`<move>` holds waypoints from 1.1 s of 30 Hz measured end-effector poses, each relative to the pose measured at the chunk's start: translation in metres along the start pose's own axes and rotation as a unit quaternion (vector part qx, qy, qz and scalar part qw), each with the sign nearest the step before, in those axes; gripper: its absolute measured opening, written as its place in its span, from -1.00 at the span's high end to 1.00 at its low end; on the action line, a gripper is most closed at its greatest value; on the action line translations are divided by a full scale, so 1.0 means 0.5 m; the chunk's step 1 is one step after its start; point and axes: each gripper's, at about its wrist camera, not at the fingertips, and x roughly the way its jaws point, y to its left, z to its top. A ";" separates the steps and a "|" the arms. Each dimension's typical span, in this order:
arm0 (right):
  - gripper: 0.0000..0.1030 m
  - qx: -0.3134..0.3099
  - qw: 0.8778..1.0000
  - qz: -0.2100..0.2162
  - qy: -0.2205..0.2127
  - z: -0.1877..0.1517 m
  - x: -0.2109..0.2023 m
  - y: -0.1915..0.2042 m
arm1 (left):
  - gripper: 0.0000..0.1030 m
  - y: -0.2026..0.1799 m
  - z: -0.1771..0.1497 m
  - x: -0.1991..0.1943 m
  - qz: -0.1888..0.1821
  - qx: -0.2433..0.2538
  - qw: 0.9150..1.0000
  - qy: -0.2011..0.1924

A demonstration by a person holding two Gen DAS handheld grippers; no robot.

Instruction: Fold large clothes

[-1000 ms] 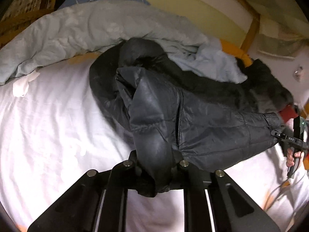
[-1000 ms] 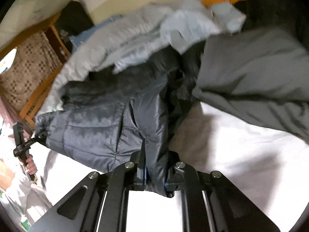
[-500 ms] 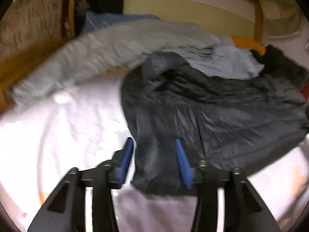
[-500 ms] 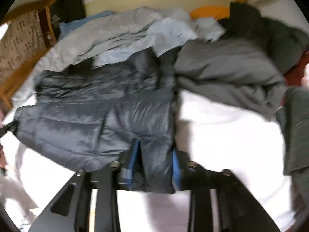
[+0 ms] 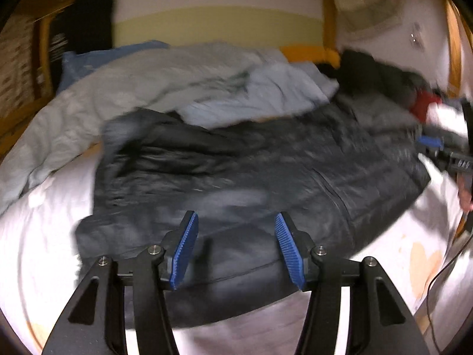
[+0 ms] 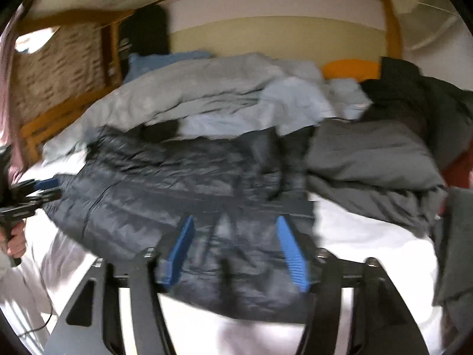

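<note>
Both tongs (image 5: 236, 248) (image 6: 235, 251) opening over the dark jacket (image 5: 236, 177) on the bed (image 5: 44, 236).

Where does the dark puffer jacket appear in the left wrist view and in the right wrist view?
Left wrist view: dark puffer jacket fills centre, spread on the white sheet.
Right wrist view: jacket centre-left, beside a grey garment.
Shared landmark: the pale grey-blue duvet behind the jacket.
</note>
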 end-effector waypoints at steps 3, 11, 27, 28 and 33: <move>-0.51 -0.018 0.999 0.008 0.028 -0.013 0.044 0.032 | -0.05 -0.041 0.008 0.036 0.004 0.024 1.000 0.012; -0.89 -0.010 0.996 -0.035 0.086 -0.073 0.162 0.039 | -0.11 -0.065 -0.030 0.125 0.021 0.042 0.997 0.057; -1.00 -0.020 0.995 -0.089 0.042 -0.109 0.191 0.053 | -0.53 -0.051 -0.060 0.155 0.049 0.023 0.998 0.037; -1.00 -0.019 0.995 -0.087 0.042 -0.109 0.190 0.052 | -0.59 -0.046 -0.059 0.156 0.049 0.017 0.998 0.038; -1.00 -0.018 0.995 -0.085 0.040 -0.110 0.190 0.048 | -0.93 -0.024 -0.061 0.157 0.055 -0.013 0.997 0.045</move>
